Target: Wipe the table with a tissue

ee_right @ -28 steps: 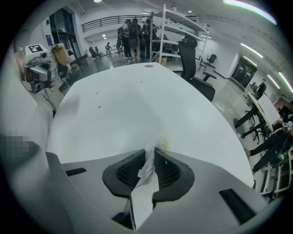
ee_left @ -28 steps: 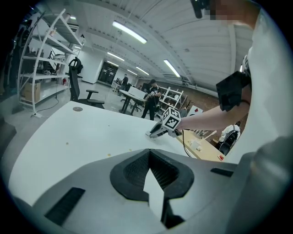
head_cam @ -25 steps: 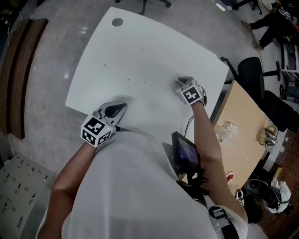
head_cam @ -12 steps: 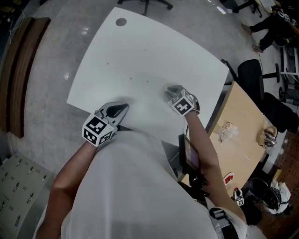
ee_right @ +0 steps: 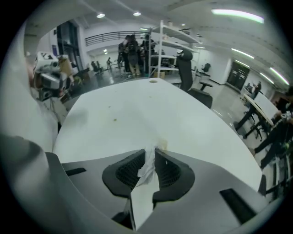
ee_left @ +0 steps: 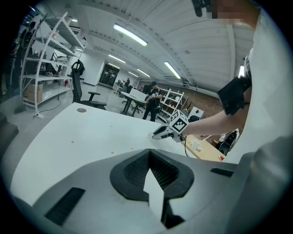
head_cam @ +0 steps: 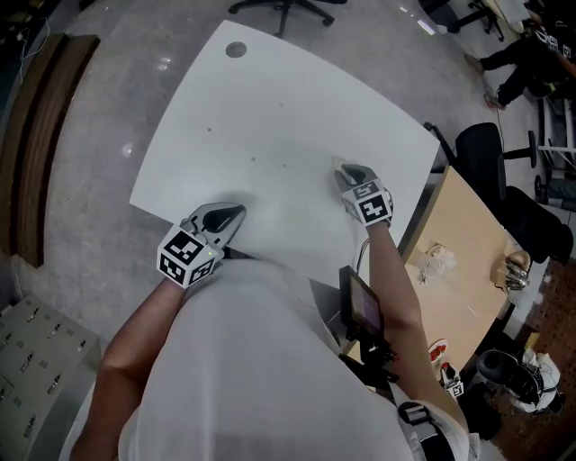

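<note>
The white table (head_cam: 270, 108) carries a few small dark specks (head_cam: 253, 159). My right gripper (head_cam: 343, 166) rests low on its right part, shut on a crumpled white tissue (ee_right: 147, 167) that pokes out between the jaws. Just past the jaw tips, the right gripper view shows a small brownish stain (ee_right: 163, 145) on the table (ee_right: 137, 114). My left gripper (head_cam: 236, 212) lies at the near table edge, its jaws shut with nothing between them. In the left gripper view, the right gripper (ee_left: 155, 134) shows touching the tabletop (ee_left: 82, 137).
A round cable cap (head_cam: 236, 49) sits at the table's far corner. To the right stand a black office chair (head_cam: 481, 144) and a wooden desk (head_cam: 459, 252) with small items. Another chair base (head_cam: 283, 9) is beyond the far edge. A black device (head_cam: 364, 306) hangs at my chest.
The right gripper slid left across the table with the tissue, then came back to the right. The left gripper stayed at the near edge.
</note>
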A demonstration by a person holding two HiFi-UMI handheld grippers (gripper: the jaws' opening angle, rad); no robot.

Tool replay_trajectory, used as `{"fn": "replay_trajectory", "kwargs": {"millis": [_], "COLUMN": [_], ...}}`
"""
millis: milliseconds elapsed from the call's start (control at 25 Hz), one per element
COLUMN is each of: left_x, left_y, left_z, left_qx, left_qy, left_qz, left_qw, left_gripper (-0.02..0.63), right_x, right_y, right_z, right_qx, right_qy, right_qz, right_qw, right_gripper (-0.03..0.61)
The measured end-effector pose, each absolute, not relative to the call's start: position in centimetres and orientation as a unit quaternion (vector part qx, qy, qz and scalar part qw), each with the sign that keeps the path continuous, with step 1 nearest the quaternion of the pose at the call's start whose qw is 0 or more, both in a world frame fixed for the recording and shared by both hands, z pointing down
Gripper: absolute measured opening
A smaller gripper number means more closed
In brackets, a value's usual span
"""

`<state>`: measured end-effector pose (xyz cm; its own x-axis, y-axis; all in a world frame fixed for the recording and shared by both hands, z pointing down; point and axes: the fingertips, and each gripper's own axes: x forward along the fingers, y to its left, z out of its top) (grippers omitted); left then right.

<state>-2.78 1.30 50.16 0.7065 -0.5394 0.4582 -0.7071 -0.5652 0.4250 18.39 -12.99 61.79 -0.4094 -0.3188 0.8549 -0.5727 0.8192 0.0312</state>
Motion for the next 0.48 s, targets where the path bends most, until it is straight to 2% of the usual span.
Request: {"fn": "replay_trajectory", "kwargs": {"millis": [240,480], "left_x": [-3.2,-3.9], "left_y": [1.3,1.0], "left_z": [50.4,50.5], "left_qx": [0.868,0.861], "left_qy": [-0.366,-0.379], "left_qz": [0.141,0.141], "left_qw": [0.304,0.309], "left_gripper": [0.006,0.006], "right_x": [23.9,25.9], "right_y": [-19.8,-21.8], "right_z": [61.8,62.9], "right_qx": [0.372,0.388], "right_qy": [-0.795,-0.754], "right_qz": [0.178,0.199], "right_qw": [0.444,0.492], "right_gripper": [0.064,0.064]}}
